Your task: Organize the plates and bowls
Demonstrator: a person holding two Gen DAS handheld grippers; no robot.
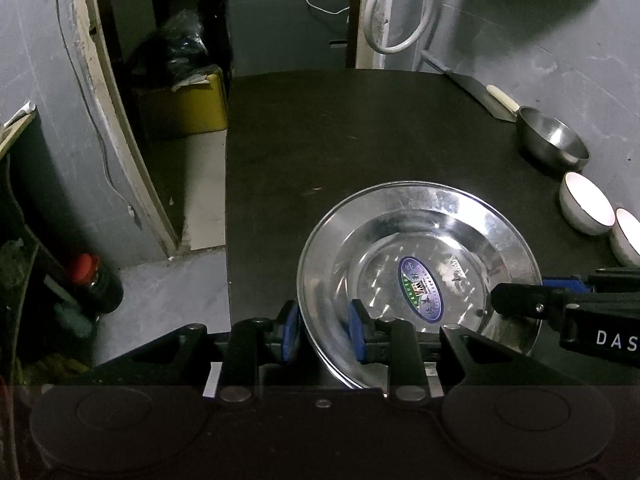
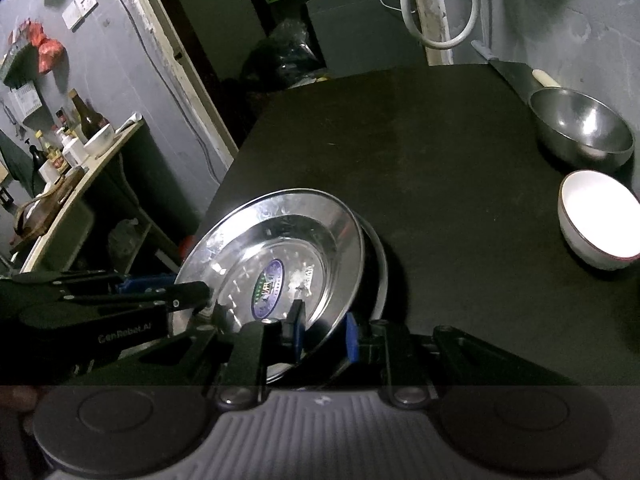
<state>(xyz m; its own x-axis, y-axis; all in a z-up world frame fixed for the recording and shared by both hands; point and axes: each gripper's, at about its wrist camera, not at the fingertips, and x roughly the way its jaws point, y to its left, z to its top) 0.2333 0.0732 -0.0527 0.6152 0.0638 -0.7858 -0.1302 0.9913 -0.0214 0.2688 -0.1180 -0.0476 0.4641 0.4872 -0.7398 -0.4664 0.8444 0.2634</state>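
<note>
On a black table [image 1: 360, 140], near its front edge, two steel plates stacked: top plate [image 2: 248, 248] tipped up on one side, lower plate [image 2: 382, 272] flat under it with only its rim peeking out in the right wrist view. Both empty, just an oval blue and green sticker [image 1: 422, 290] stuck in the middle of the top plate. Left tongs [image 1: 323, 332] set over the near left rim of the top plate, one blue pad outside the rim and one inside; too close to tell if pressing or just loose. Right tongs [image 2: 324, 338] clamped on the near right rim of the same plate, one pad inside and one outside. Along the right side of the table, well apart from the plates, three bowls in a row: one steel bowl [image 1: 552, 140] at the back, then two white bowls [image 1: 586, 208] [image 1: 628, 236] side by side, nearly touching. All three empty. Behind the steel bowl, one big knife [image 1: 500, 98] with a pale handle, lying flat by the wall
</note>
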